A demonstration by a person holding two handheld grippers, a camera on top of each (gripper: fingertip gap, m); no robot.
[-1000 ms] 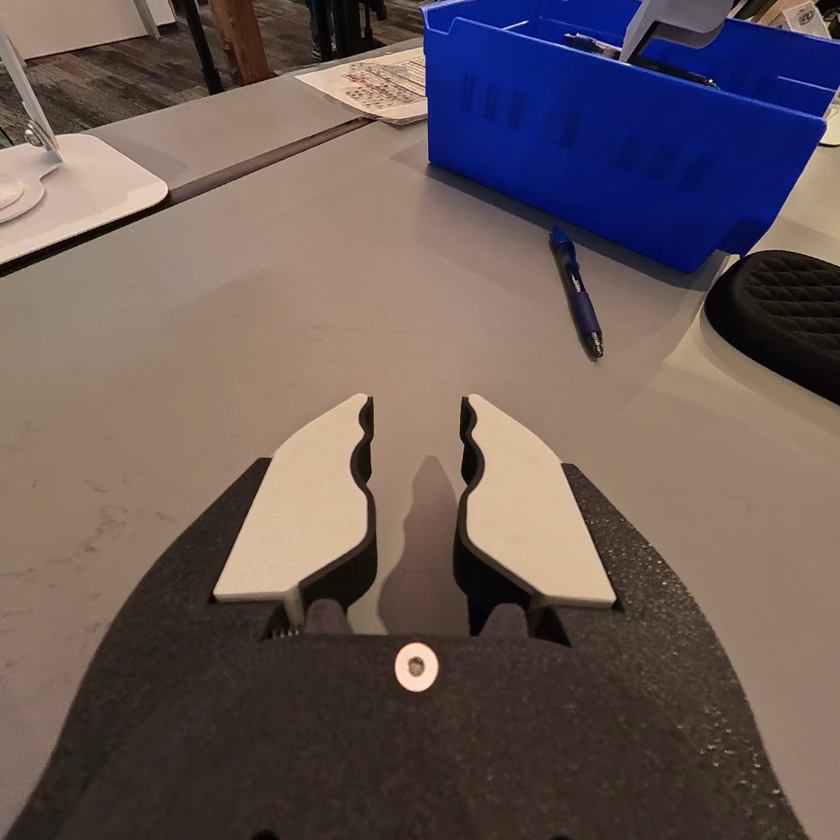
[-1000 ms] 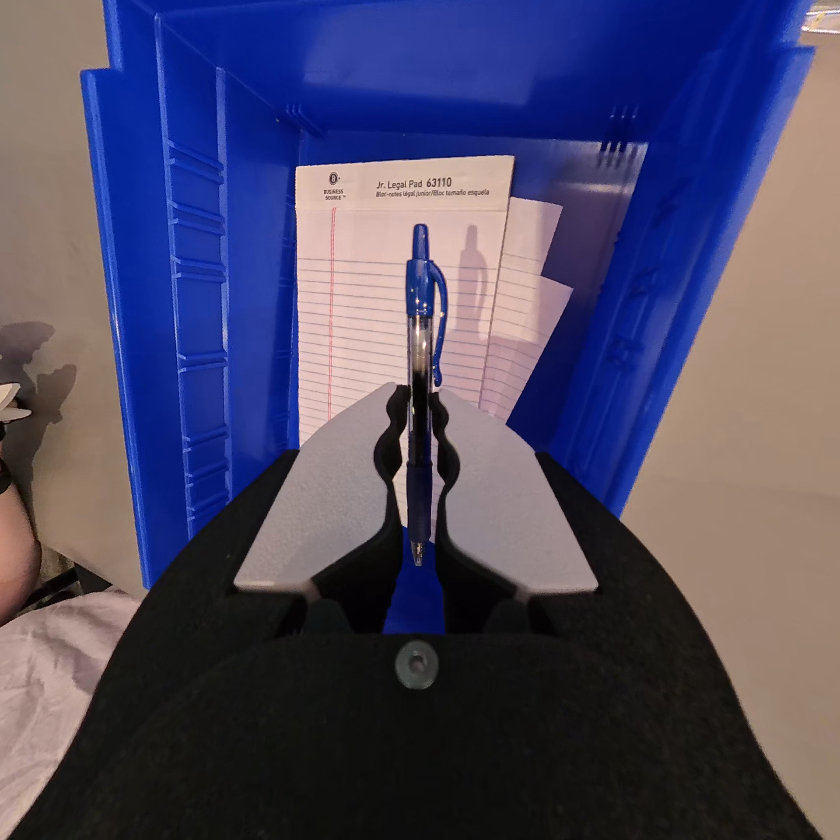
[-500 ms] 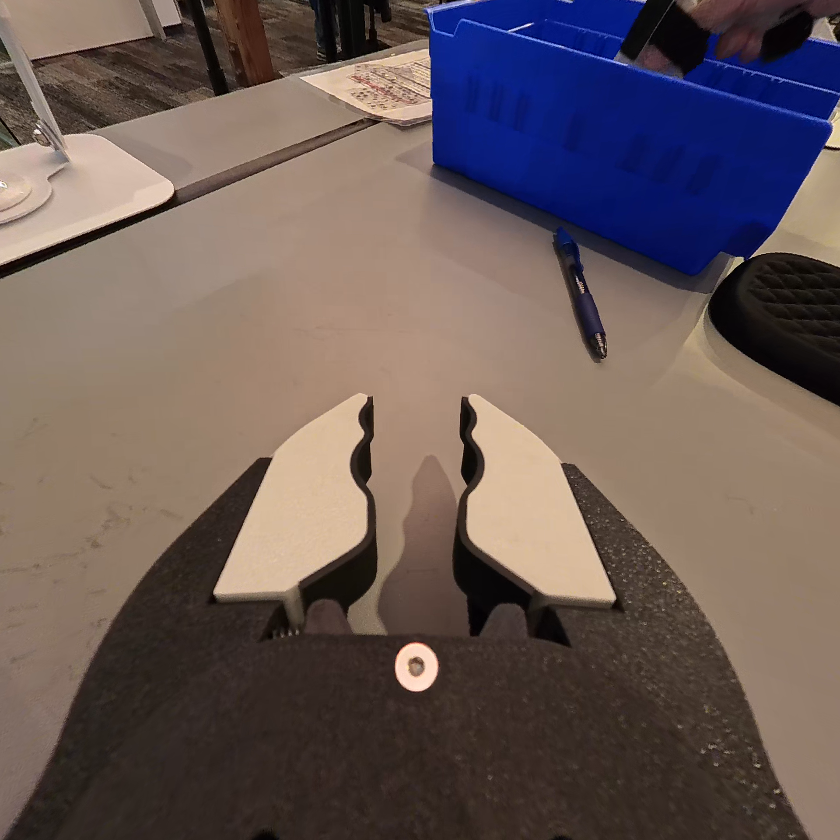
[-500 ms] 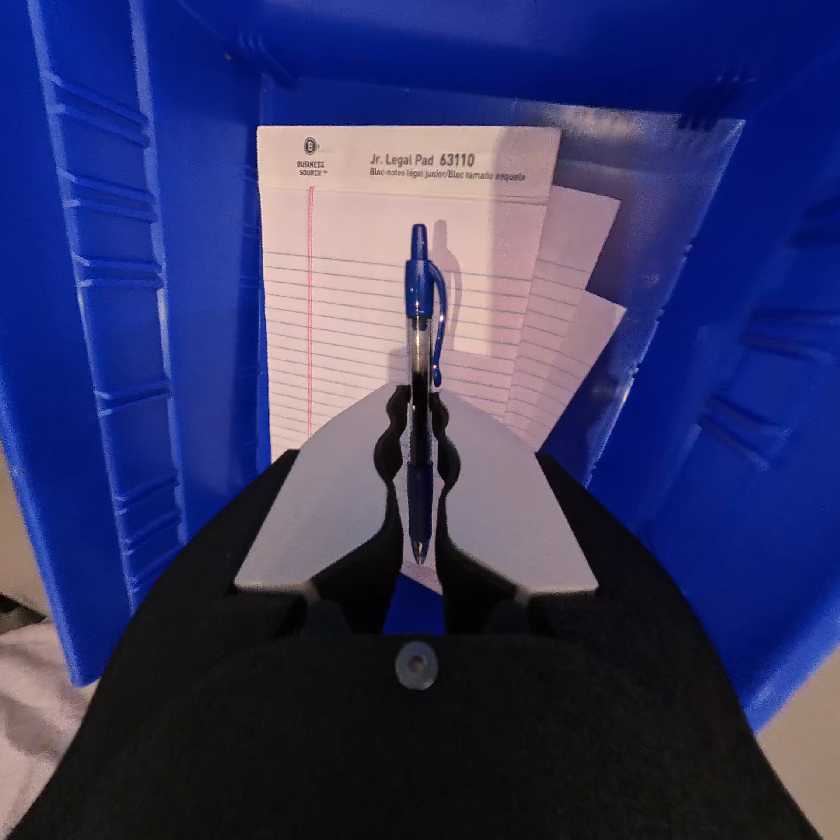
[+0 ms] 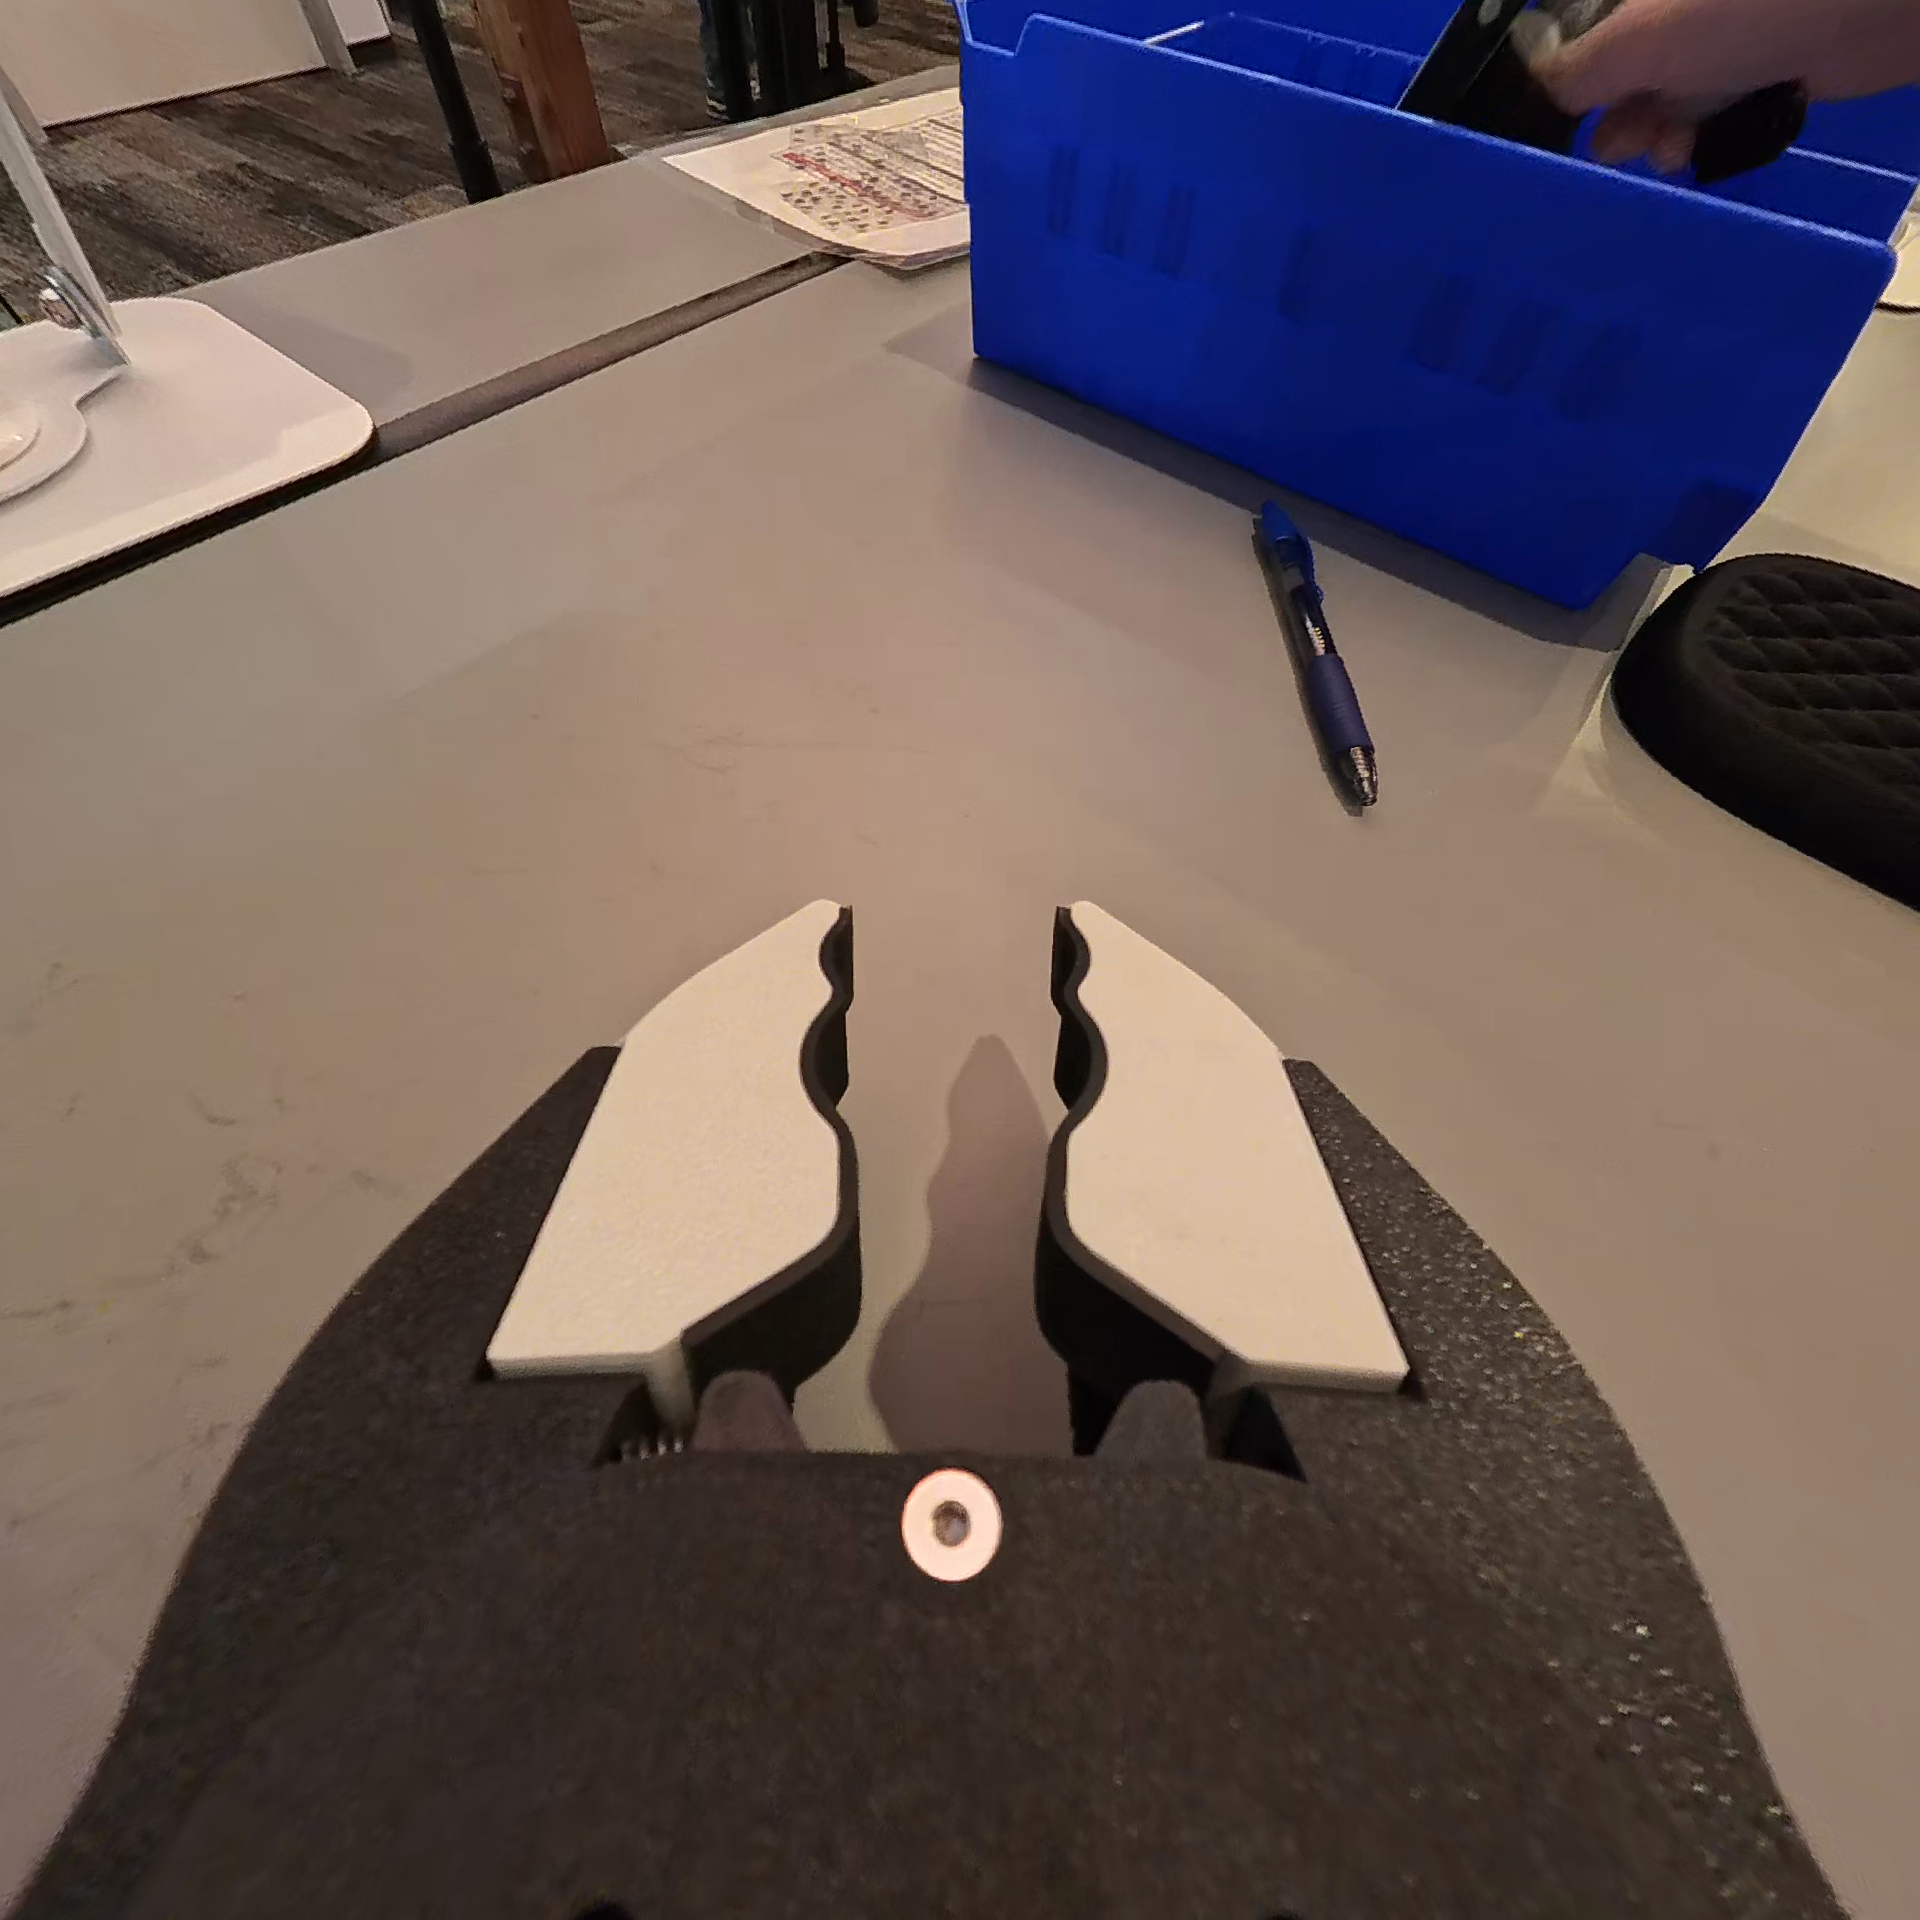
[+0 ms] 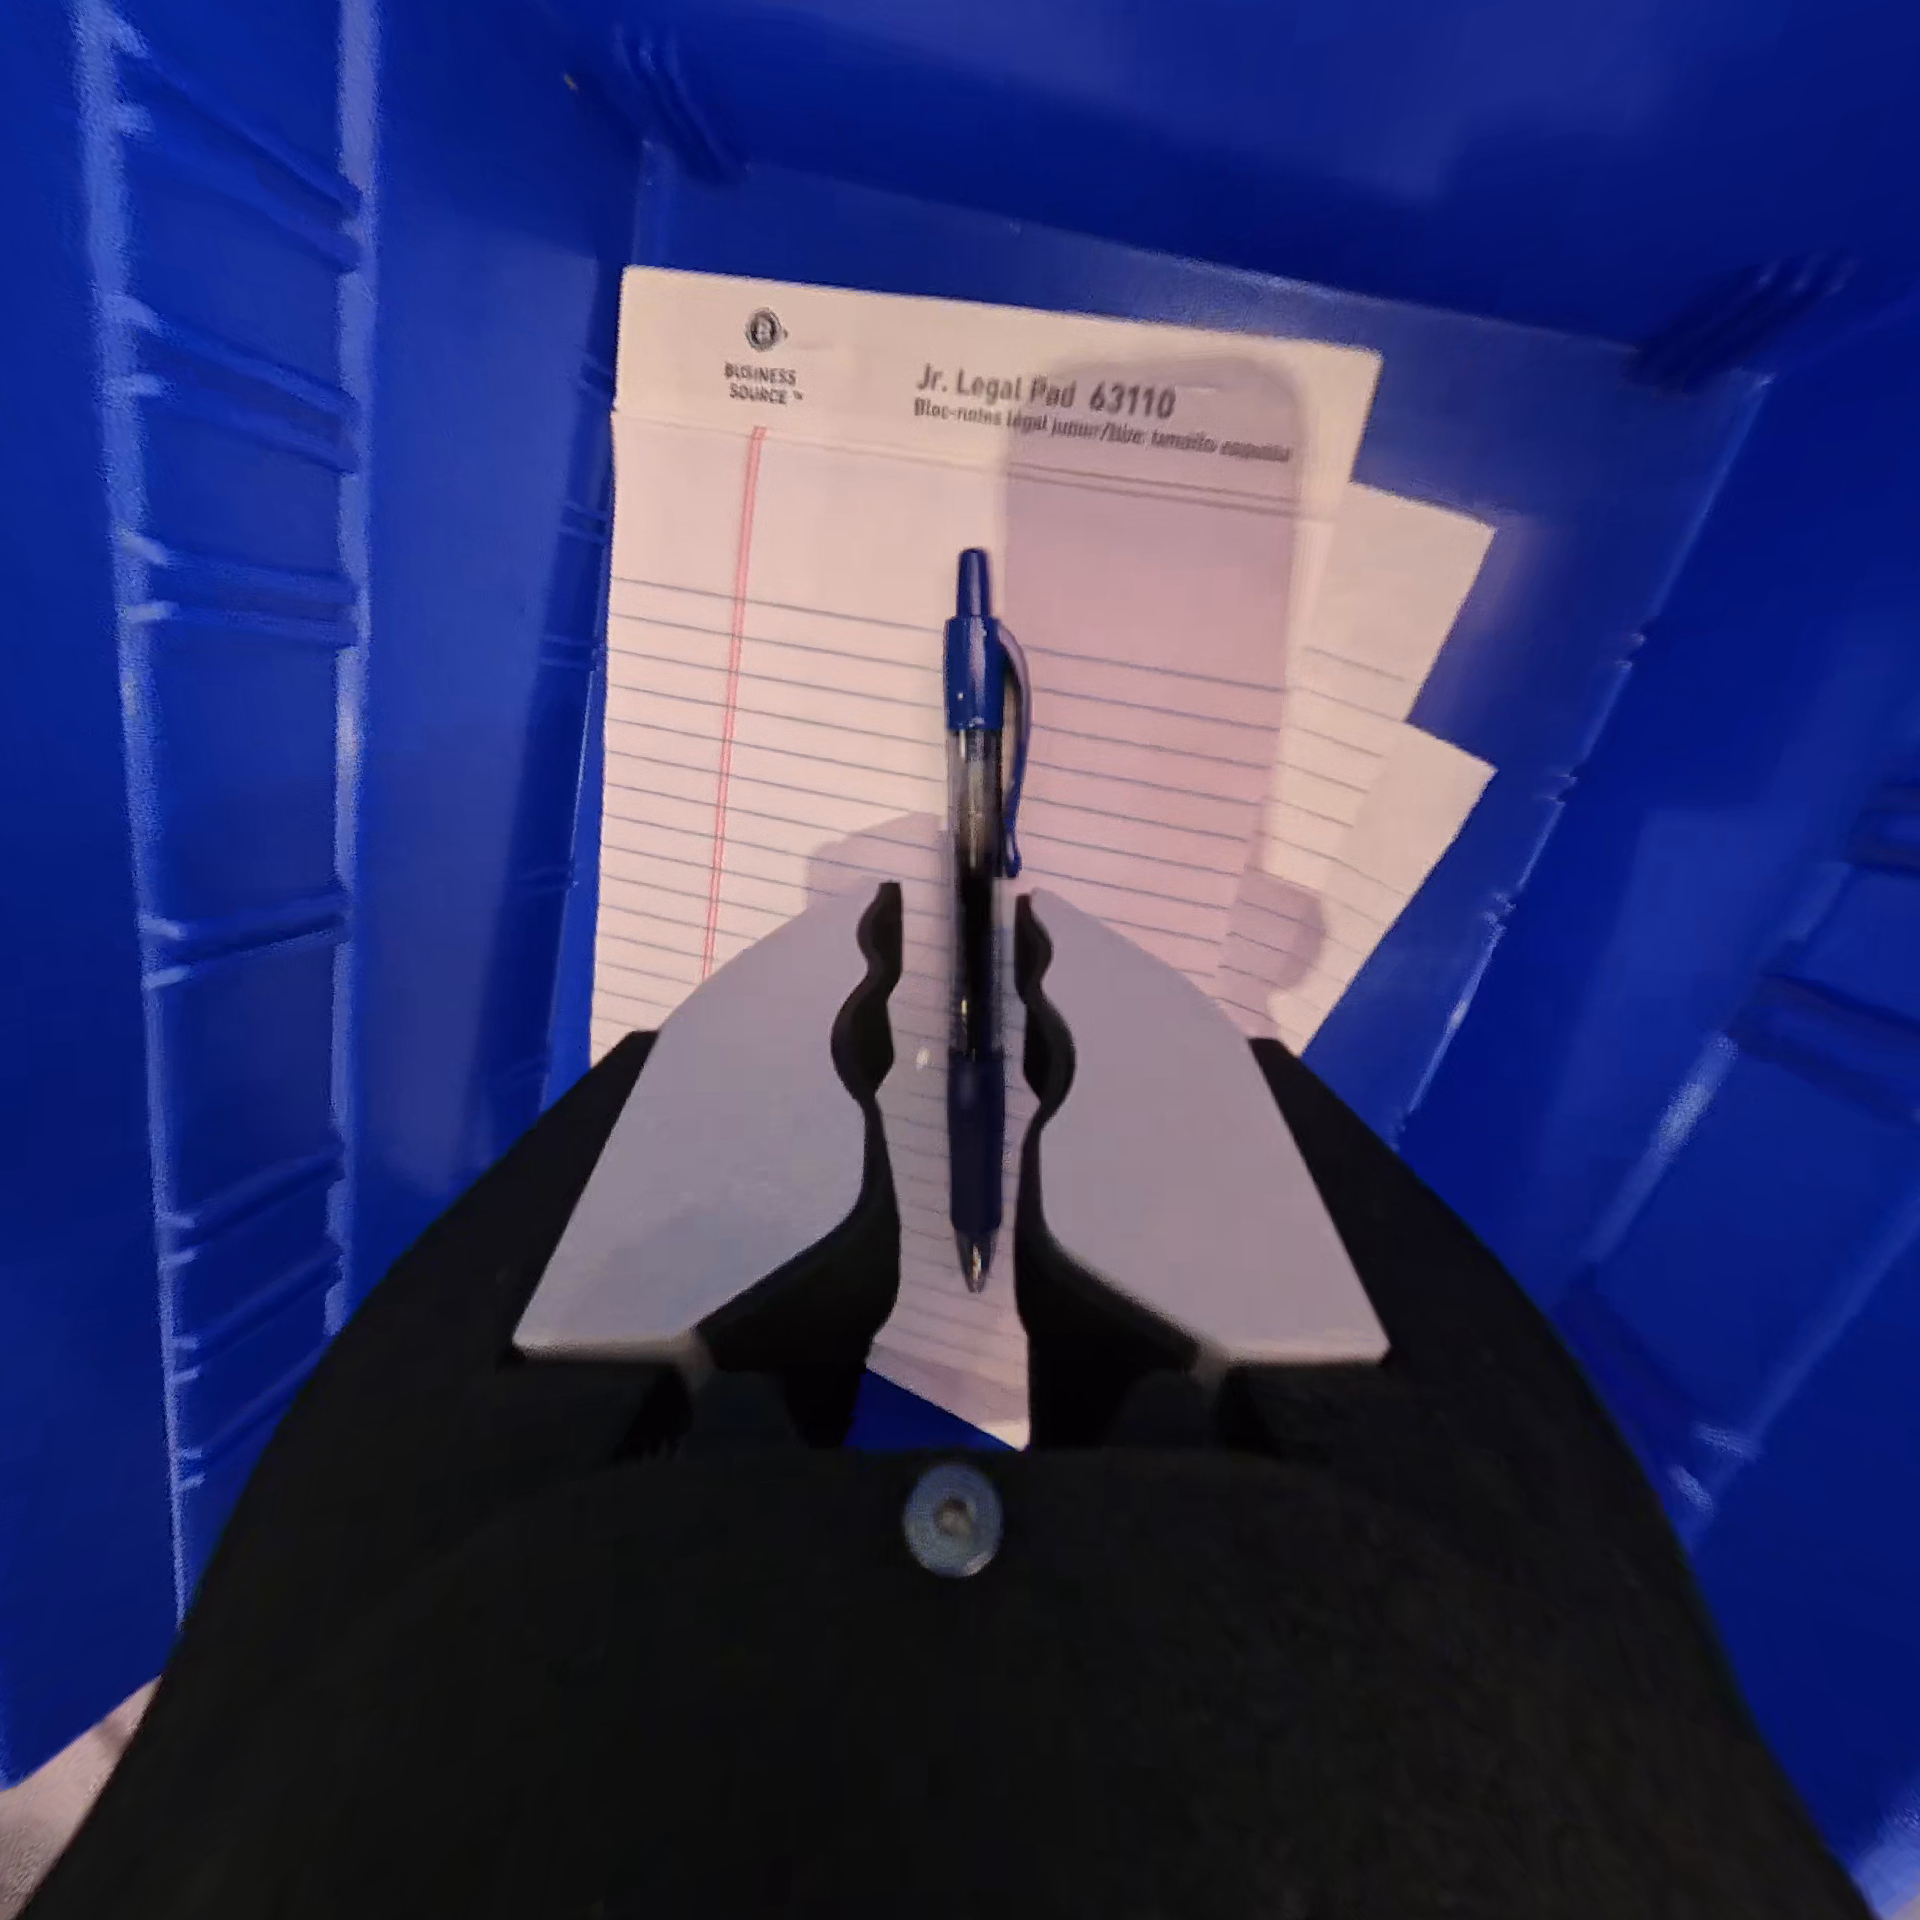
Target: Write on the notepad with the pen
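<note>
1. The left gripper (image 5: 953, 914) sits over the grey table (image 5: 520, 779), jaws apart and empty.
2. The right gripper (image 6: 956, 904) is inside the blue bin (image 6: 260, 727), jaws parted around a pen (image 6: 975, 935) lying on the notepad (image 6: 831, 675).
3. A second pen (image 5: 1320, 655) lies on the table beside the bin.

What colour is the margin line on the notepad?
Red, down the notepad left side; clearest in the right wrist view.
</note>
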